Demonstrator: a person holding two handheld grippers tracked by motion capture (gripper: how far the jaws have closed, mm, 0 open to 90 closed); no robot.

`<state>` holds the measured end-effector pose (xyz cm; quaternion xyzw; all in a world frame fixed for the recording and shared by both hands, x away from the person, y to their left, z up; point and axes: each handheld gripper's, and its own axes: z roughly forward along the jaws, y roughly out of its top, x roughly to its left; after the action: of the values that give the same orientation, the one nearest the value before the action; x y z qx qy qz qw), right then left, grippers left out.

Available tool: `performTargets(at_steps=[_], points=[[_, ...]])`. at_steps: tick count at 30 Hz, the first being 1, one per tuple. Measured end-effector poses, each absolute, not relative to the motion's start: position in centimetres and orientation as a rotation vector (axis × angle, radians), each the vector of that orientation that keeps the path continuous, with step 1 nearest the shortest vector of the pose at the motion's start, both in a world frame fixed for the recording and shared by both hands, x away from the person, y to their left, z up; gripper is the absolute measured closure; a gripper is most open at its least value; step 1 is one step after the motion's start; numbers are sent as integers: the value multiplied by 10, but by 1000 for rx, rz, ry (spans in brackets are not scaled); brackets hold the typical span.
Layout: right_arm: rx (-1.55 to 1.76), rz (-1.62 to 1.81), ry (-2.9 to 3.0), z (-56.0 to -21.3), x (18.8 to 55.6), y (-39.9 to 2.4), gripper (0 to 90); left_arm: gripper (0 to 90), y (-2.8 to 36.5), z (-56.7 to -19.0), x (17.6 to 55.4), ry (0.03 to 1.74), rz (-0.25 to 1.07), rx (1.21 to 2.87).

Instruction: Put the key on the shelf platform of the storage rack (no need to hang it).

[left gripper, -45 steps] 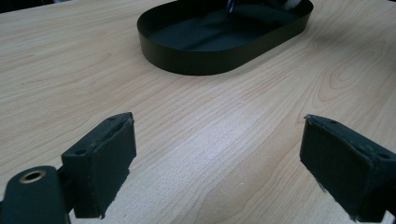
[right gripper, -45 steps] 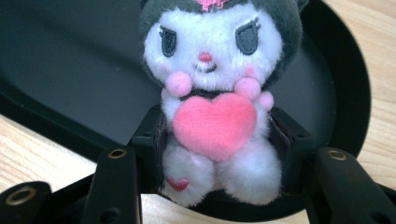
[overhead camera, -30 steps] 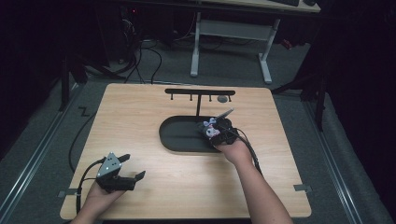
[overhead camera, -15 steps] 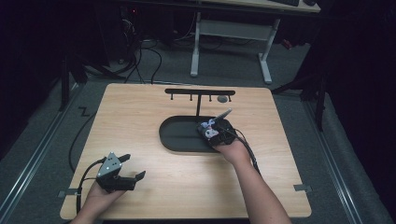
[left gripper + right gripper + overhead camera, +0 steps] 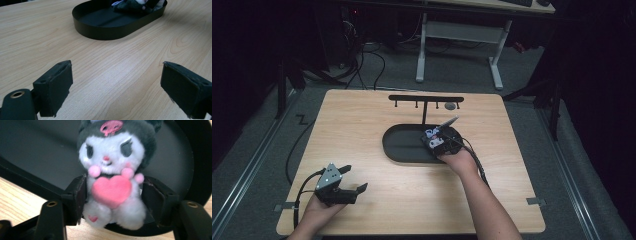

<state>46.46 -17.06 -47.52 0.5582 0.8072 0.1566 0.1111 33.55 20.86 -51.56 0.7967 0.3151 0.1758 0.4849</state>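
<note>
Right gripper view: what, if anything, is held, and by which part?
The plush toy stands between the right gripper's jaws at its belly. The jaws have just been opening; whether they grip it now cannot be told.

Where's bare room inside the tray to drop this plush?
The tray's left half is bare, from its left rim to the plush toy. The right end is crowded by the right gripper, its jaws just opening with the toy between them.
</note>
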Motion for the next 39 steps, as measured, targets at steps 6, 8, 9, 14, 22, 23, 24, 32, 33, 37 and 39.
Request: performTargets(at_steps=[6,8,9,14,22,23,24,32,33,37,39], points=[[1654,486,2356,-468,462,-174,303,115,208,-516,336,767,427,1941],[1657,509,2354,-466,460,-176,293,115,208,-516,336,766,427,1943],[1664,514,2351,-465,459,-176,287,115,208,-516,336,767,428,1942],[1654,565,2334,-460,452,-180,277,115,207,-516,336,767,430,1940],[1642,640,2284,-458,430,-195,277,115,206,-517,335,767,430,1951],[1632,655,2280,-459,426,-197,277,115,206,-517,335,766,431,1952],[1621,666,2275,-460,422,-199,277,115,206,-517,335,766,432,1953],[1563,736,2217,-467,392,-217,276,115,204,-518,335,764,431,1966],[1554,744,2210,-468,388,-219,277,115,204,-518,335,764,432,1967],[1518,785,2187,-476,372,-225,277,115,204,-518,335,764,432,1970],[1499,814,2175,-481,363,-227,277,115,203,-519,335,762,430,1974]])
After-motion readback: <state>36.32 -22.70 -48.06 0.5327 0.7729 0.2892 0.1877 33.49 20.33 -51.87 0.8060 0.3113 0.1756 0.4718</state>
